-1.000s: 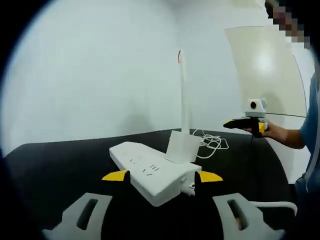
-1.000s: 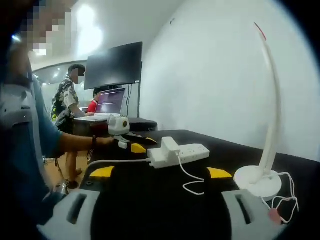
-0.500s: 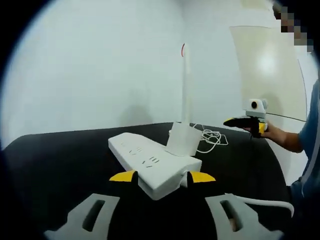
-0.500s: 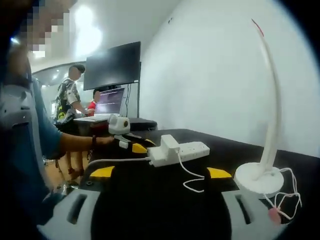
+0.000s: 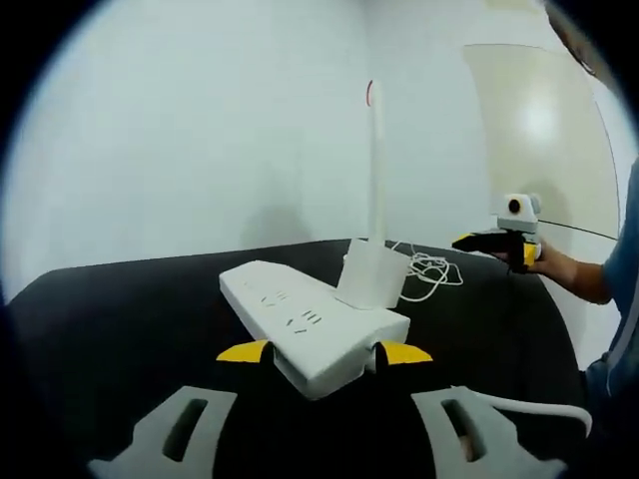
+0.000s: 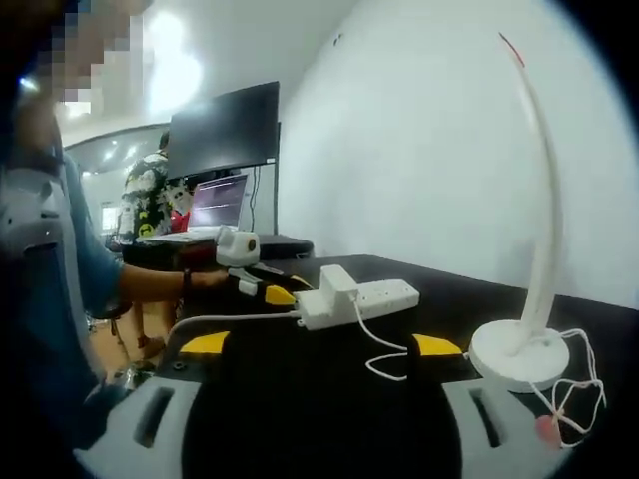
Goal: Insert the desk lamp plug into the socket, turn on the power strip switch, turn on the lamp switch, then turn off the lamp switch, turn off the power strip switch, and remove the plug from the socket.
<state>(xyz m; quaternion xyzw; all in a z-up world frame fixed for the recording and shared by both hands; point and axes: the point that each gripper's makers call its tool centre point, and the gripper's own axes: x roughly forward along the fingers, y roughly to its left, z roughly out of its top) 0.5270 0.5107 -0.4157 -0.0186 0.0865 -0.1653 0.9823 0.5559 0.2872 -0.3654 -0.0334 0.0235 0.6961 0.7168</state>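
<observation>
Power strip point(image 5: 312, 327) lengthwise toward camera

Bright even room light; ceiling glare point(image 6: 165, 45); soft focus throughout; fisheye bending at edges.

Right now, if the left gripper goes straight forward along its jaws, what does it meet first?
Most likely the power strip: its near end lies between the open jaws of the left gripper, just ahead. The lamp stands behind it. Depth is hard to judge.

No readable text anywhere. Laptop screen point(image 6: 218, 204) far left in right gripper view lit, content too blurred; power strip point(image 5: 312, 324) unmarked.
</observation>
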